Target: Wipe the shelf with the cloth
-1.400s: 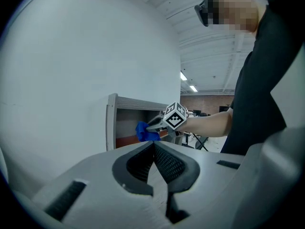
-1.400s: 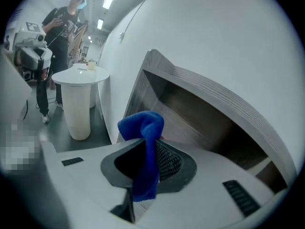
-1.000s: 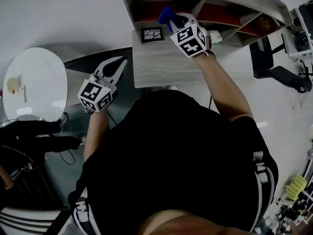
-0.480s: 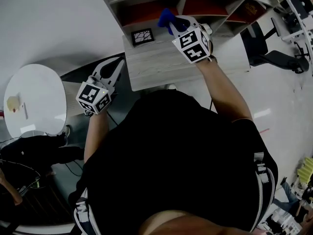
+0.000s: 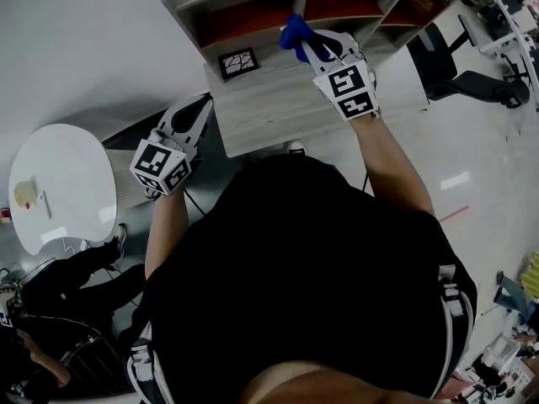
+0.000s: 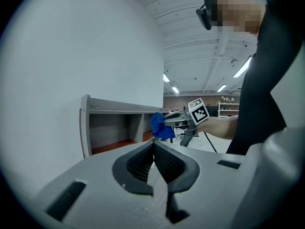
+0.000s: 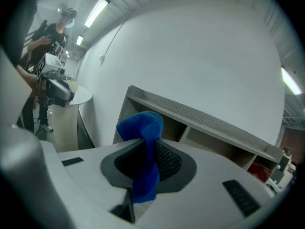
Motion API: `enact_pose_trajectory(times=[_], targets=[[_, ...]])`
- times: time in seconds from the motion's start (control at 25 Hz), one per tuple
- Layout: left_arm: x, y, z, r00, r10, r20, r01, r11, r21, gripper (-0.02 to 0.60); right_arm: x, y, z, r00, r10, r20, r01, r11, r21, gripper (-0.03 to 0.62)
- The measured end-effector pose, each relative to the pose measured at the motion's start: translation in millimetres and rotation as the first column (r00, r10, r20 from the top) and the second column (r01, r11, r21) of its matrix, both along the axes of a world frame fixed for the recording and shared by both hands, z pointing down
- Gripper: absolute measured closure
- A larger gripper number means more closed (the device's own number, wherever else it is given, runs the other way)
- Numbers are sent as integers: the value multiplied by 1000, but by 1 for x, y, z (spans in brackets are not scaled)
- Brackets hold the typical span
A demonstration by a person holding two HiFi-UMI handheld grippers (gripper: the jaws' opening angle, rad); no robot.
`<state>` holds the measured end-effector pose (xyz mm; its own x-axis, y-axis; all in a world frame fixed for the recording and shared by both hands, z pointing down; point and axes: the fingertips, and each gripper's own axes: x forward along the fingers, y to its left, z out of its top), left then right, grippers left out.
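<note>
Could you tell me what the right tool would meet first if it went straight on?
Probably the shelf, around its left compartments, with the cloth in the right tool touching first; depth is unclear.

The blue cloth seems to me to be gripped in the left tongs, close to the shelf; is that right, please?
Not quite: the blue cloth is gripped in the right tongs, not the left, as the right gripper view shows. It is close to the shelf; the left tongs are shut on nothing.
</note>
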<state>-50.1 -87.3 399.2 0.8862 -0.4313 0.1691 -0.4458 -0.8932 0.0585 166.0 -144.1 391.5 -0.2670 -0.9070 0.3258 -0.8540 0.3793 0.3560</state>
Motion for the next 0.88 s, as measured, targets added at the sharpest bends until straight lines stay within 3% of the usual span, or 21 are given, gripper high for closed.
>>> enact_pose_trajectory(times=[0.4,0.88], targets=[[2,-5,-5,1000,14,-20,-14,999,30,565,17,13,-11,997,20,69,-26,995,97,533],[0,-13,-2,1000,26,-9,-26,999,21,565,32,18,-5,990,26,140,-39,995,91,533]])
